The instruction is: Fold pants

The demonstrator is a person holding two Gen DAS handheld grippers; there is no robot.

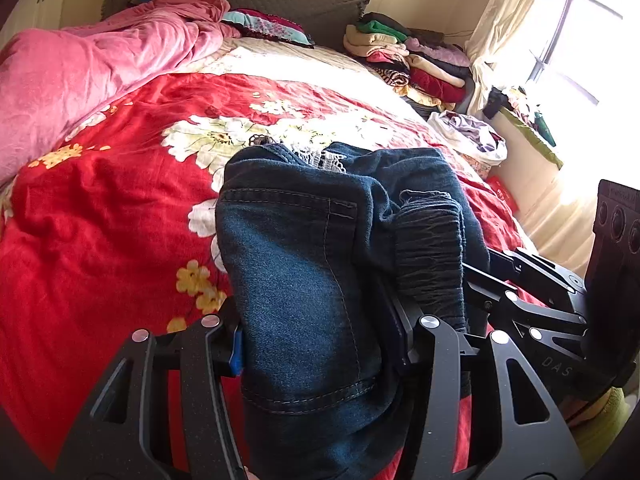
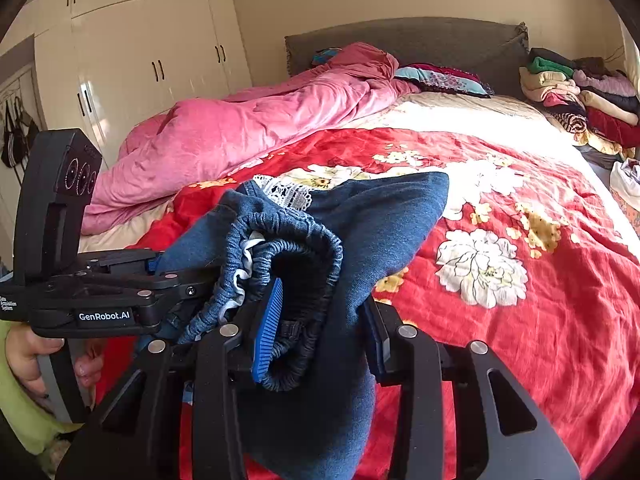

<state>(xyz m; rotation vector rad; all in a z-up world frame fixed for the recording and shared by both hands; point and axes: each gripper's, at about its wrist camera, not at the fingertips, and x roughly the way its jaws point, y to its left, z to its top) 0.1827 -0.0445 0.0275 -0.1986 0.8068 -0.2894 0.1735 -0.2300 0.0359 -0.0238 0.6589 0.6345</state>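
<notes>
Dark blue denim pants (image 1: 296, 256) with an elastic waistband and white lace trim hang bunched above the red flowered bedspread (image 1: 100, 208). My left gripper (image 1: 320, 344) is shut on the denim fabric, which fills the space between its fingers. My right gripper (image 2: 320, 332) is shut on the pants (image 2: 384, 216) at the gathered waistband, with cloth draped over its blue pad (image 2: 267, 328). The right gripper also shows in the left wrist view (image 1: 532, 292), close on the right. The left gripper shows in the right wrist view (image 2: 108, 292), close on the left.
A pink quilt (image 2: 240, 128) lies heaped along the bed's left side. A pile of folded clothes (image 2: 580, 96) sits at the far right by the grey headboard (image 2: 420, 40). White wardrobes (image 2: 140, 52) stand to the left. A window and curtain (image 1: 520, 20) are at the right.
</notes>
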